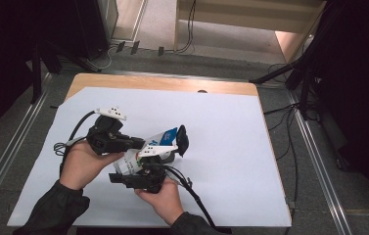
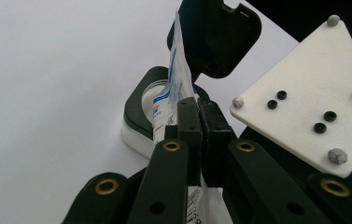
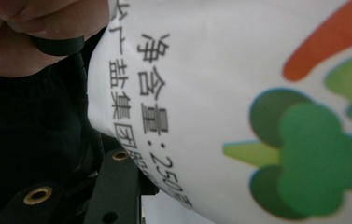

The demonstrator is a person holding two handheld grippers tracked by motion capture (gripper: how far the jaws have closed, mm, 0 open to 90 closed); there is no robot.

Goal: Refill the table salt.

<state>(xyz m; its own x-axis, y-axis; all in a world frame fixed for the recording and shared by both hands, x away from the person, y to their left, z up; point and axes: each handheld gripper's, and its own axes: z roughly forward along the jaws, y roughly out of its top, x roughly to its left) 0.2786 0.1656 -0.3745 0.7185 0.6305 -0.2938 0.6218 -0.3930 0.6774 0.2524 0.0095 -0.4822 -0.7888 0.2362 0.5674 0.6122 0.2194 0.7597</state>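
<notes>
Left gripper (image 2: 200, 140): jaws pressed together, pinching the bag (image 2: 176, 88) by its thin edge. From the pinch the bag runs up and away, with its top end right at the box (image 2: 138, 114), whose black lid (image 2: 215, 37) stands flipped open behind it.

Right gripper (image 1: 140, 178): in the high view it sits under the bag's (image 1: 148, 149) lower end, near the person. The right gripper view is too close on the bag's printed face (image 3: 239, 107) to show the jaw gap, so I can't tell its state.

Key relation: the bag's long axis is tilted, low end toward the person, high end (image 1: 167, 134) over the box (image 1: 170, 156), just left of the lid (image 1: 182, 140). Both grippers sit on the near side of the box. The left holds the upper edge, so it's the nearer one to steer the mouth. Likely next: tip the bag further so the contents drop into the opening; the mouth must stay over the box, not the sheet (image 1: 231, 147).
</notes>
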